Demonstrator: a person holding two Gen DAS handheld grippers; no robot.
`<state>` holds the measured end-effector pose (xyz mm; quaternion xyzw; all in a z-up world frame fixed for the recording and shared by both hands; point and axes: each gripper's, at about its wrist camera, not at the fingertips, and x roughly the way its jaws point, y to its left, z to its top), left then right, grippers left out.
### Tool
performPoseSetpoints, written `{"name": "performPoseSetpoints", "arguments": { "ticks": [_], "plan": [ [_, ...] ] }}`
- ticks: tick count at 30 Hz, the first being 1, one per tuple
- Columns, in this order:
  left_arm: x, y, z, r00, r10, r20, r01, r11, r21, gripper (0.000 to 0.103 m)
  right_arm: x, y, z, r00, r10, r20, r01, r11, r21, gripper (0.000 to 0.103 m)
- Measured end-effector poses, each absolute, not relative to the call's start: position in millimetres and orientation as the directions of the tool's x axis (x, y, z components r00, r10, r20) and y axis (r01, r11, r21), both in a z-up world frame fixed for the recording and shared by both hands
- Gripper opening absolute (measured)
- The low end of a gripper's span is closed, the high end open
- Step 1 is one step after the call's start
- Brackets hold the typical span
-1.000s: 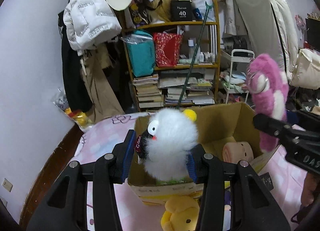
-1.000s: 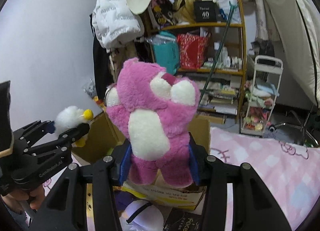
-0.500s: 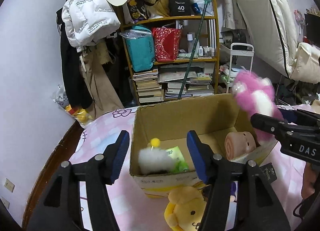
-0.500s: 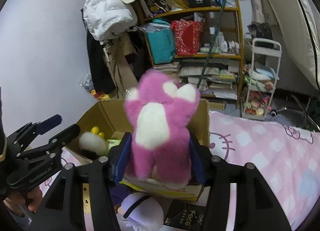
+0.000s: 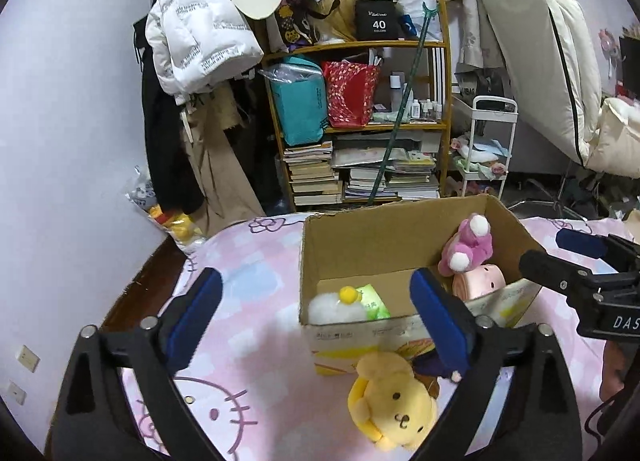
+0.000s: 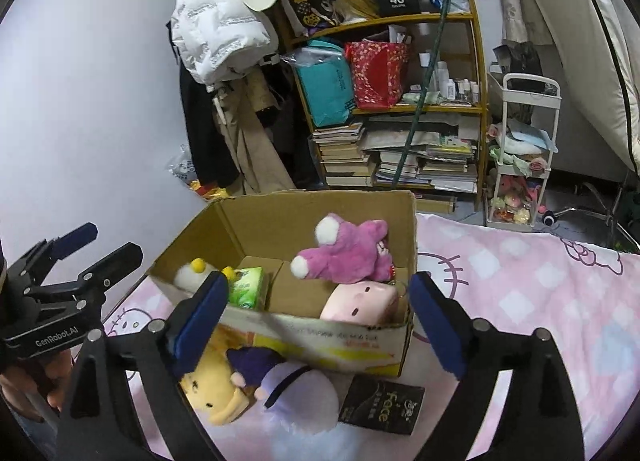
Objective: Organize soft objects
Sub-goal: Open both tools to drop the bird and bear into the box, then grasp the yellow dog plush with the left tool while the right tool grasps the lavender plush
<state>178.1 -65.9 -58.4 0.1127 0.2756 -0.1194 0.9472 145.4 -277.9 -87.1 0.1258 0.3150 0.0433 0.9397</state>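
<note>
Both our tools are opening with nothing between the pads: the left tool (image 5: 316,319) and right tool (image 6: 318,319) hover by the brown cardboard box (image 6: 280,221) on the pink cartoon-cat bedsheet (image 6: 520,281). The fluffy pink plush bear (image 6: 344,247) and fuzzy white plush (image 5: 330,309) lie inside. The yellow plush dog (image 5: 394,407) and lilac round plush (image 6: 298,393) lie just in front of it. They look light and squishy, so we'd pinch the dog's head.

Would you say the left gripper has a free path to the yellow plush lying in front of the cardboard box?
Probably yes. The yellow plush lies on the bedcover outside the cardboard box, just ahead of the left gripper, whose jaws are opening with nothing between them. Only the purple plush crowds its side.
</note>
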Motion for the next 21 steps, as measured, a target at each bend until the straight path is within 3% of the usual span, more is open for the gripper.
{"name": "performPoseSetpoints", "arguments": {
  "ticks": [10,21],
  "plan": [
    [155,-46,-41,0.802,-0.168,-0.574,0.259,0.962,0.081,0.097,125,-266,-85,0.778,0.161,-0.608,0.004,0.965,0.261,0.099],
    [136,-44,-60,0.764,-0.158,-0.626,0.263,0.962,0.078,0.097,109,-257,-95,0.763,0.155,-0.627,0.006,0.969,0.246,0.103]
  ]
}}
